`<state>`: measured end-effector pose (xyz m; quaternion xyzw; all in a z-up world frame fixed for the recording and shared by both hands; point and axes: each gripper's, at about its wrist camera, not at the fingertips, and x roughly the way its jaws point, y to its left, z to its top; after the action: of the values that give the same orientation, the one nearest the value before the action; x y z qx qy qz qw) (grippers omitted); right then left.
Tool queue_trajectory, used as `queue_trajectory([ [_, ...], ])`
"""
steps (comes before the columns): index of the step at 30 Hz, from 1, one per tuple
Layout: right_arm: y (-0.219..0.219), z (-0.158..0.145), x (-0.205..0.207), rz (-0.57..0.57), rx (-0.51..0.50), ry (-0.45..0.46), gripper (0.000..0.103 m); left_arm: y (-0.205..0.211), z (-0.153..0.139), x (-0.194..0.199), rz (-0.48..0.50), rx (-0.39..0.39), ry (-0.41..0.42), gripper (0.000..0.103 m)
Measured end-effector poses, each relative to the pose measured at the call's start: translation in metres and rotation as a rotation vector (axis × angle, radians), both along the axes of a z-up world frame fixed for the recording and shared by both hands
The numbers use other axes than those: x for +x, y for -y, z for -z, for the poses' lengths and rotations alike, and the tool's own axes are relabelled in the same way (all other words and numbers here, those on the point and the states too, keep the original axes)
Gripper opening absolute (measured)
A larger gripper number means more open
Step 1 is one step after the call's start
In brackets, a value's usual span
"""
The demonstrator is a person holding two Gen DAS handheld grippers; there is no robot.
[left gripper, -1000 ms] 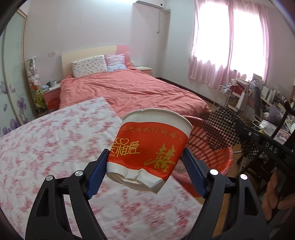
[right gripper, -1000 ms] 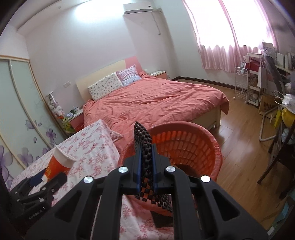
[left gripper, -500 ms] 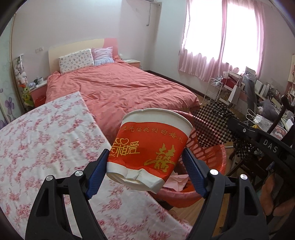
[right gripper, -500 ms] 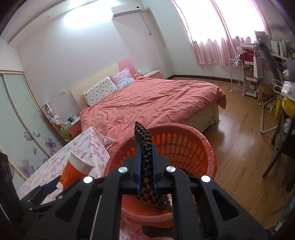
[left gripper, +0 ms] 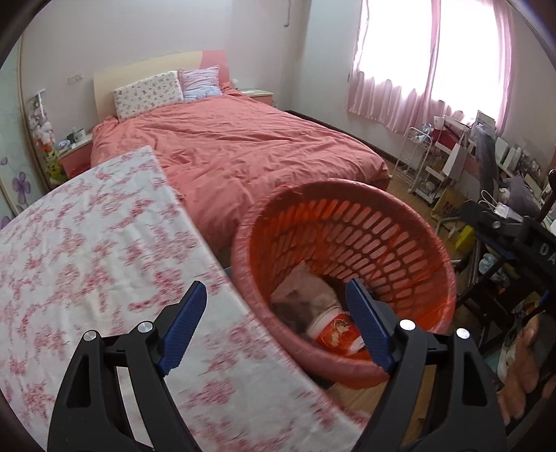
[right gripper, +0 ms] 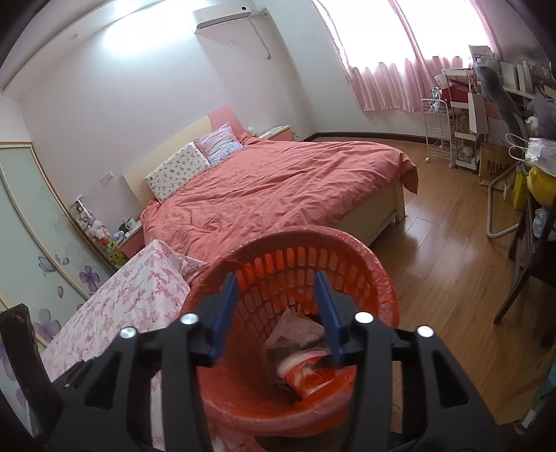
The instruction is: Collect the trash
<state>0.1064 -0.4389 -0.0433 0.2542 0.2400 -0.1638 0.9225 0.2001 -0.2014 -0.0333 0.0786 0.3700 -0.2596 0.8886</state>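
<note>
Left tongs [left gripper: 274, 323]: yours gape wide, empty, hanging over the round orange plastic mesh basket [left gripper: 399, 222] to drop trash inside.
Right tongs [right gripper: 276, 309]: parting now, nothing between them.
Red-and-white paper cup [left gripper: 335, 332]: lying in the basket's bottom, right of the floral-clothed surface [left gripper: 87, 250].

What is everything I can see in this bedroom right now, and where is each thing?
Basket: one, orange-red slotted plastic, on the floor between table and bed.
Paper cup: one, red and white, crumpled, lying inside the basket.
Other trash: pale wrappers, count unclear, in the basket.
Tablecloth: one, white with pink flowers, on the table at left.
Bed: one, coral cover, beyond the basket.
Pillows: two, floral, at the headboard.
Curtains: pink, at the window.
Air conditioner: one, white, high on the wall.
Left gripper: black, blue fingers, open, empty.
Right gripper: same build, opening, empty, above the basket.
</note>
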Motion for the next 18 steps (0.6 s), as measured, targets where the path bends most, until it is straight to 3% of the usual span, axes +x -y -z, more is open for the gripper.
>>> queue_trajectory([
  [8, -0.057, -0.032, -0.041, -0.024, -0.164, 0.023, 0.084, -0.065, -0.027, -0.032, -0.094, 0.003, 0.089, 0.088],
  [13, -0.104, -0.048, -0.077, -0.048, -0.277, 0.037, 0.094, -0.114, -0.041, -0.062, -0.180, -0.020, 0.119, 0.095],
  [18, -0.152, -0.058, -0.112, -0.045, -0.425, 0.042, 0.098, -0.146, -0.047, -0.092, -0.259, -0.026, 0.154, 0.097],
])
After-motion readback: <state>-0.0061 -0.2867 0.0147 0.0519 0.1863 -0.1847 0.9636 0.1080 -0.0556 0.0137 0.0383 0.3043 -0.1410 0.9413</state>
